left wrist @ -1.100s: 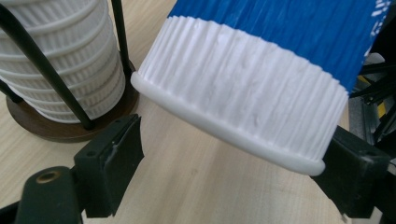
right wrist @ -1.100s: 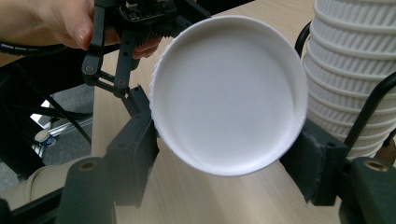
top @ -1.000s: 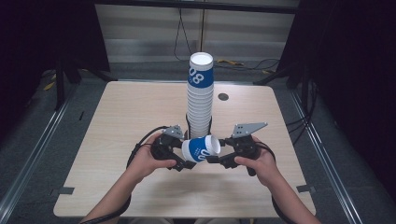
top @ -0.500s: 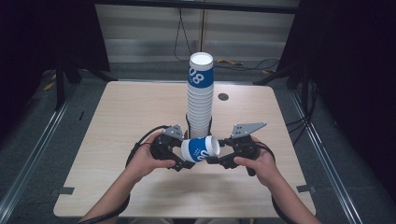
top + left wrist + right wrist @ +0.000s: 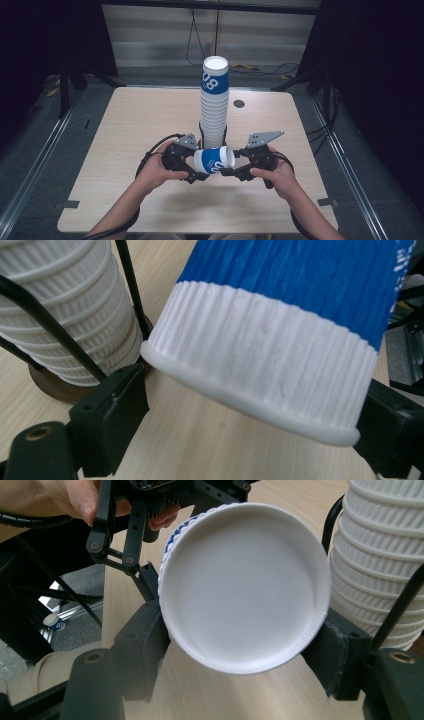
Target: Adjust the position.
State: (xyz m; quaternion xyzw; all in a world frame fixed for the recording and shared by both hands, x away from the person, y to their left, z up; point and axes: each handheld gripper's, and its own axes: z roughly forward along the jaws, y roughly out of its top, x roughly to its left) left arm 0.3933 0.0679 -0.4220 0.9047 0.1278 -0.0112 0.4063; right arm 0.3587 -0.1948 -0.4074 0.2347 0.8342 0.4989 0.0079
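Nearest the person, just in front of the tall stack (image 5: pixel 214 107), a single blue-and-white cup (image 5: pixel 214 160) lies on its side above the table (image 5: pixel 125 130), held between the two tongs. The right gripper (image 5: pixel 226 171) clamps it: in the right gripper view its two black jaws press on opposite sides of the cup's (image 5: pixel 243 586) rim, with the cup's white base turned toward the camera. The left gripper (image 5: pixel 197 172) sits at the cup's other end. Its jaws have just been opening; in the left gripper view the cup's (image 5: pixel 280 335) ribbed white band and rolled rim lie between them, the left jaw standing clear of the rim and the right jaw close against it, whether touching I cannot tell. Both hands (image 5: pixel 160 172) hold their grippers level, on either side of the stack's foot.

Behind the cup, the stack rises from a dark round base (image 5: pixel 52 385) with thin black wire uprights alongside it, near the middle of the table. Its top cup is blue with white print. Farther back and to the right of the stack, a small dark hole (image 5: pixel 239 104) marks the tabletop.
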